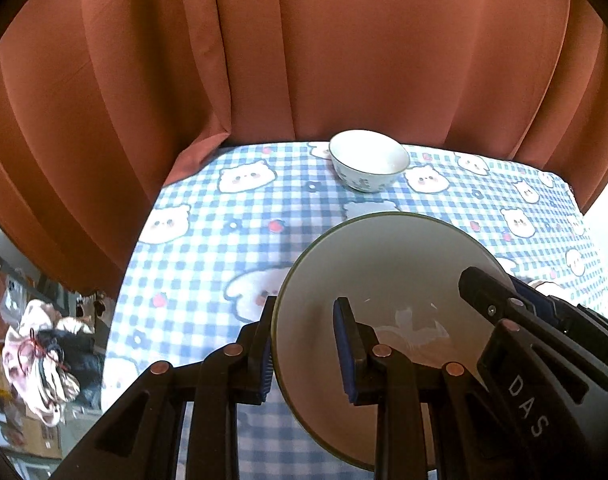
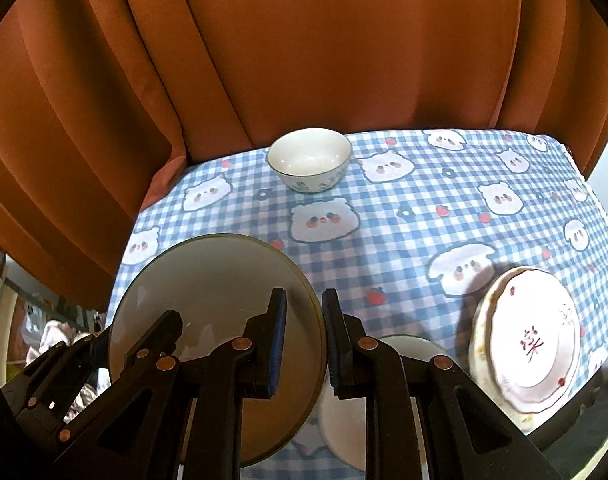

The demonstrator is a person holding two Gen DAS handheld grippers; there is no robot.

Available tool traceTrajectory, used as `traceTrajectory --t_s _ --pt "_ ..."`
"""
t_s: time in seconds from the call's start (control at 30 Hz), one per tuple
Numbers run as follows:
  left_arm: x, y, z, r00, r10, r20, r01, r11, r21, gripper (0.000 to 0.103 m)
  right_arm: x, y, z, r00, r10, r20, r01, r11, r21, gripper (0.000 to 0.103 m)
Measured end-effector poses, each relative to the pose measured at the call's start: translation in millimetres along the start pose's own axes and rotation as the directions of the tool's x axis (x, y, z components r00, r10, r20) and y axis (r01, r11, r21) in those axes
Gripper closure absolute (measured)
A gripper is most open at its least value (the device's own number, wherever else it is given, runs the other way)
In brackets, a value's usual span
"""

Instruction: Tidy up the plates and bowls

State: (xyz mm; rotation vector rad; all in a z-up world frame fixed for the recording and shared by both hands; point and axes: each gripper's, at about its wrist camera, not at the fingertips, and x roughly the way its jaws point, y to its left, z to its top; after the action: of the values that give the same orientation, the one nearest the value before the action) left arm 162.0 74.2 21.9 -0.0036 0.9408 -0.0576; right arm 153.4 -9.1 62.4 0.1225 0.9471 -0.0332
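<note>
Both hand-held grippers, left (image 1: 306,354) and right (image 2: 304,344), marked "DAS", clamp the grey plate's (image 1: 384,264) rim.

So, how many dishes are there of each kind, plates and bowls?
Bowls: 1, the small bowl.
Plates: 2, the green-rimmed plate and the pink plate.
Kind unclear: 1, a half-hidden white dish.
Total: 4.

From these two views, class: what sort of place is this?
Probably a home dining spot: a table under a bear-print checked tablecloth, crockery such as a small bowl, and rust-orange curtains behind.
</note>
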Motion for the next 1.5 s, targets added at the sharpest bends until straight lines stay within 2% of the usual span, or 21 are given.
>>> traceTrajectory --t_s 0.4,0.8,1.23,1.5 --pt "-3 -60 -28 1.000 0.013 -0.005 -0.013 0.998 -0.062 0.079 -7 -65 -19 0.999 0.039 -0.018 -0.040 0.999 -0.036 0.081" --pt "15 -103 -51 0.997 0.001 -0.072 -0.006 0.998 -0.064 0.079 3 -118 -35 0.997 0.032 -0.075 -0.035 0.999 -0.032 0.081" --pt "36 -103 -65 0.990 0.031 -0.139 -0.043 0.995 -0.089 0.079 28 -129 -46 0.986 0.046 -0.158 -0.054 0.997 -0.049 0.081" --pt "38 -104 -64 0.989 0.077 -0.125 -0.085 0.995 -0.060 0.079 39 -124 -48 0.984 0.049 -0.174 -0.061 0.996 -0.065 0.082"
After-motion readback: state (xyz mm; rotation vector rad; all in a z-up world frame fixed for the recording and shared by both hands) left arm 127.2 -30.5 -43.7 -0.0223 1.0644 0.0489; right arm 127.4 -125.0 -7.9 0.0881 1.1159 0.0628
